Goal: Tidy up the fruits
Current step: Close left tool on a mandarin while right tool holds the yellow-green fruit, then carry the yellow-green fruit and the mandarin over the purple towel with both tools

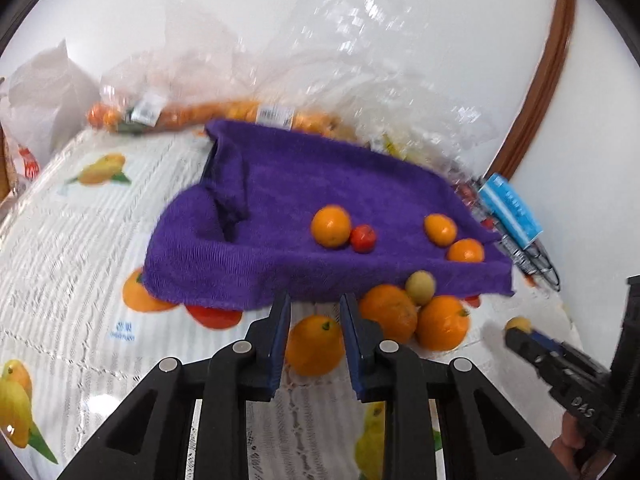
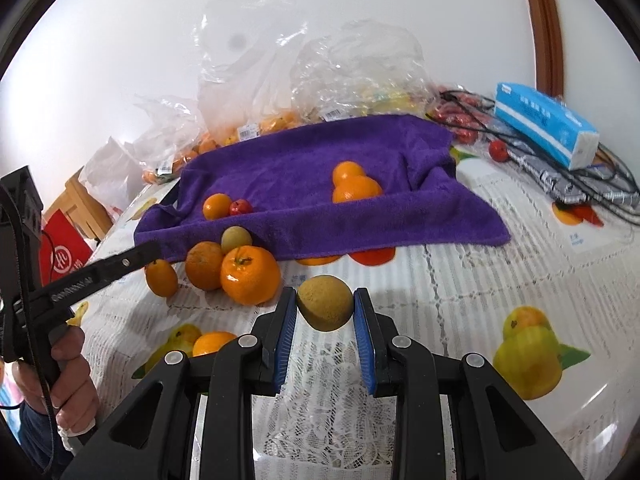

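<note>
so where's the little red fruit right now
On the purple towel, left of centre in the right wrist view, the small red fruit sits touching the right side of an orange.

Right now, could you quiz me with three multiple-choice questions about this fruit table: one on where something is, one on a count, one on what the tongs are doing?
1. The blue tissue pack lies:
A) on the floor
B) in a bag
C) on cables

2. Oranges on the purple towel:
A) one
B) three
C) six

3. The right tongs are:
A) shut on a yellowish fruit
B) wide open, empty
C) shut on the towel

Answers:
1 C, black cables run under the pack.
2 B, one sits beside a red fruit and two sit together.
3 A, both pads press the fruit's sides.
</note>
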`<act>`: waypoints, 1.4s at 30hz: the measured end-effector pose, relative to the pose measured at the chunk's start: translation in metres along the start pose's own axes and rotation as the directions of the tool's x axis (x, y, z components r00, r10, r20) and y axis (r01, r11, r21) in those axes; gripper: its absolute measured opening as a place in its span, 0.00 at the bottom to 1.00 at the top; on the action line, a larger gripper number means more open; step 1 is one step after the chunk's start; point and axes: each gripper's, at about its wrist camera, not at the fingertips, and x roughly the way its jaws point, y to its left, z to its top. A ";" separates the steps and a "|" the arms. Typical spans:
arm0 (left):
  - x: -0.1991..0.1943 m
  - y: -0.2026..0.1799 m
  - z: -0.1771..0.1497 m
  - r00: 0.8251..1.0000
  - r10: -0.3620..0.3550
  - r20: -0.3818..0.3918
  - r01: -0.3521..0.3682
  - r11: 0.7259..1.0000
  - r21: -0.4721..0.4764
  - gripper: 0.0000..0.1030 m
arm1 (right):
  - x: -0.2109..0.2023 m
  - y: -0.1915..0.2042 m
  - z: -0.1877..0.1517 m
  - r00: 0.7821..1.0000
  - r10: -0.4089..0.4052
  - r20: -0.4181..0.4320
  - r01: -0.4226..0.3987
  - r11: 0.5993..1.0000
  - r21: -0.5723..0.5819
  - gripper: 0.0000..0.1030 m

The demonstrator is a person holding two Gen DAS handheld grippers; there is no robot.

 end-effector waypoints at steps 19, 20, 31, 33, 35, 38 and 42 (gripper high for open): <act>0.007 -0.012 -0.003 0.999 0.015 -0.036 -0.013 0.999 0.047 0.29 | -0.009 0.003 0.000 1.000 -0.024 0.016 0.024 0.999 -0.025 0.28; 0.006 -0.012 -0.003 0.999 0.016 -0.034 -0.014 0.999 0.048 0.29 | -0.010 0.003 0.001 1.000 -0.024 0.019 0.025 0.999 -0.027 0.28; -0.024 -0.018 0.011 0.999 0.008 0.044 -0.010 0.999 0.044 0.29 | -0.021 0.001 0.017 0.997 -0.038 0.065 0.041 0.998 -0.044 0.28; -0.034 -0.019 0.020 0.997 0.003 0.075 -0.006 0.999 0.041 0.29 | -0.023 0.002 0.023 0.996 -0.040 0.078 0.044 0.998 -0.045 0.28; -0.040 -0.020 0.029 0.995 -0.003 0.102 -0.001 0.999 0.038 0.29 | -0.023 0.003 0.030 0.995 -0.047 0.088 0.051 0.998 -0.048 0.28; -0.049 -0.022 0.045 0.989 0.004 0.145 -0.009 0.999 0.037 0.29 | -0.021 0.007 0.041 0.993 -0.050 0.103 0.056 0.997 -0.053 0.28; -0.045 -0.023 0.060 0.986 0.009 0.166 -0.017 0.999 0.043 0.29 | -0.017 0.012 0.054 0.992 -0.046 0.119 0.054 0.996 -0.065 0.28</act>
